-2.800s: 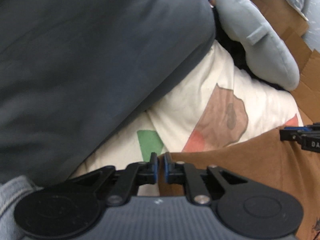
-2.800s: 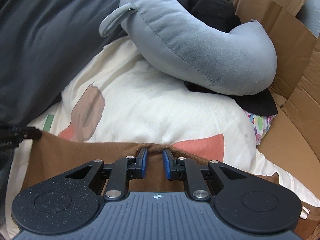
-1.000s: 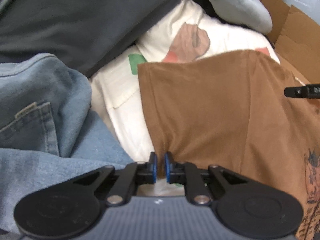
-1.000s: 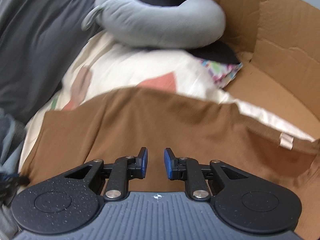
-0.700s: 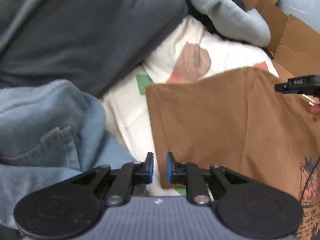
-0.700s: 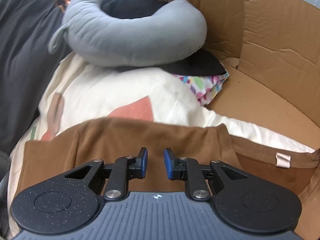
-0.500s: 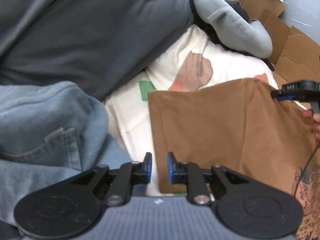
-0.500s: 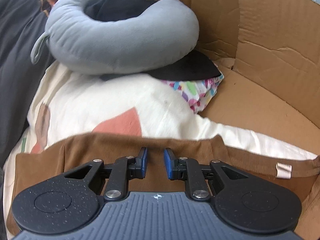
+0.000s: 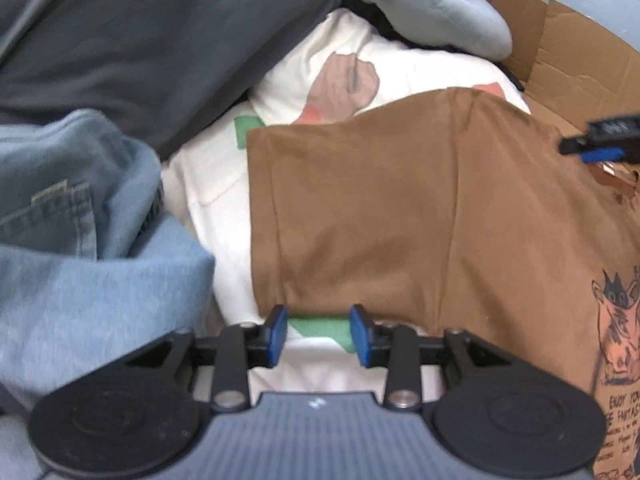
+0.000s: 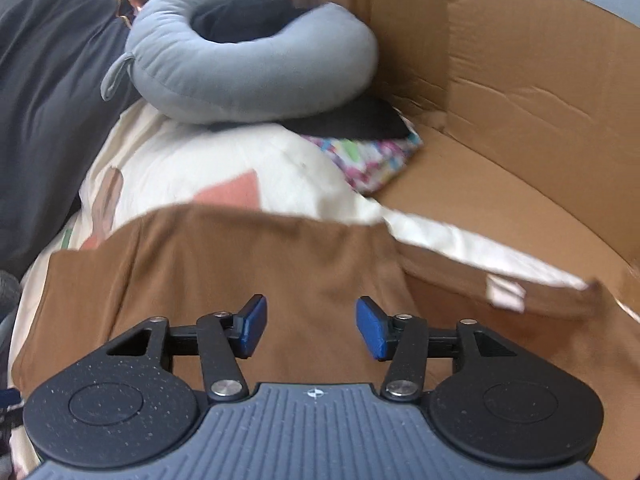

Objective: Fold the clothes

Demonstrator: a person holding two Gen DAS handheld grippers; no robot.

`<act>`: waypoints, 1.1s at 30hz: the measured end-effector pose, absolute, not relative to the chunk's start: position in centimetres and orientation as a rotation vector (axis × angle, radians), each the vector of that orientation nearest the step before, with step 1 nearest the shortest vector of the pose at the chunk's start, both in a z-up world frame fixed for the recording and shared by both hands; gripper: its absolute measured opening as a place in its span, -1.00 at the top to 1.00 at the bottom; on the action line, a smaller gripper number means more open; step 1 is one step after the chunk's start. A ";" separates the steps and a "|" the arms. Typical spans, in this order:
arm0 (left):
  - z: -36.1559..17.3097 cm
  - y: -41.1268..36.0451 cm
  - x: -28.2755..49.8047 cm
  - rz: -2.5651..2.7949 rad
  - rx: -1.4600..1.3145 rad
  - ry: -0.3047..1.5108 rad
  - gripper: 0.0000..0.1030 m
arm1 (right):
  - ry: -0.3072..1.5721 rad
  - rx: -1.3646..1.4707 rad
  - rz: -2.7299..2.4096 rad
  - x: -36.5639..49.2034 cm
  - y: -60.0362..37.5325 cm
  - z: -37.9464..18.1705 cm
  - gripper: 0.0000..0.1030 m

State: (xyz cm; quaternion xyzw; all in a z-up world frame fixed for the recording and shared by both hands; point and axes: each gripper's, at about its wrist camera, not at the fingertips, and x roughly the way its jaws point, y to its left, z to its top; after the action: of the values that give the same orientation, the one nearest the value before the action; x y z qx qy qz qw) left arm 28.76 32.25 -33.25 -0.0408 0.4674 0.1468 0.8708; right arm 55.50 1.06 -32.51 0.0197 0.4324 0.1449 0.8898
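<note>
A brown T-shirt [image 9: 380, 216] with a printed cartoon at its right side lies folded over on a cream patterned blanket [image 9: 208, 184]. My left gripper [image 9: 319, 335] hovers at the shirt's near left corner, its jaws opening, nothing between the blue pads. In the right wrist view the same brown T-shirt [image 10: 248, 264] lies flat under my right gripper [image 10: 311, 327], whose jaws are opening with only cloth below them. The right gripper's tip [image 9: 600, 144] shows at the right edge of the left wrist view.
Blue jeans [image 9: 80, 232] lie heaped at the left, dark grey bedding [image 9: 152, 32] behind them. A grey neck pillow [image 10: 248, 72] rests on black cloth and a colourful fabric [image 10: 372, 156]. Cardboard box walls [image 10: 520, 92] rise at the right.
Both grippers let go of the brown shirt and their jaws spread apart. The shirt now lies flat on the blanket, and both grippers drew back a little toward its near edge.
</note>
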 end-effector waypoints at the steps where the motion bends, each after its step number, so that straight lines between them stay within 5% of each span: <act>1: -33.2 32.0 28.6 0.303 -0.070 0.982 0.24 | 0.899 0.035 0.302 54.9 0.4 -32.2 -0.16; 13: -30.7 29.7 27.1 0.104 0.114 1.069 -0.02 | 0.945 -0.011 0.332 48.9 -9.0 -26.6 -0.29; 33: -14.2 29.0 19.1 0.139 0.018 1.052 -0.08 | 0.928 0.048 0.218 36.7 -24.0 -7.2 -0.29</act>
State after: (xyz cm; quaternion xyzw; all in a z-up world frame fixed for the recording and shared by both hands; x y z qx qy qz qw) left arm 19.14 29.05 -14.17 0.0088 0.5017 0.0662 0.8625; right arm 36.74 -24.02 -7.25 0.0231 0.4466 0.1050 0.8883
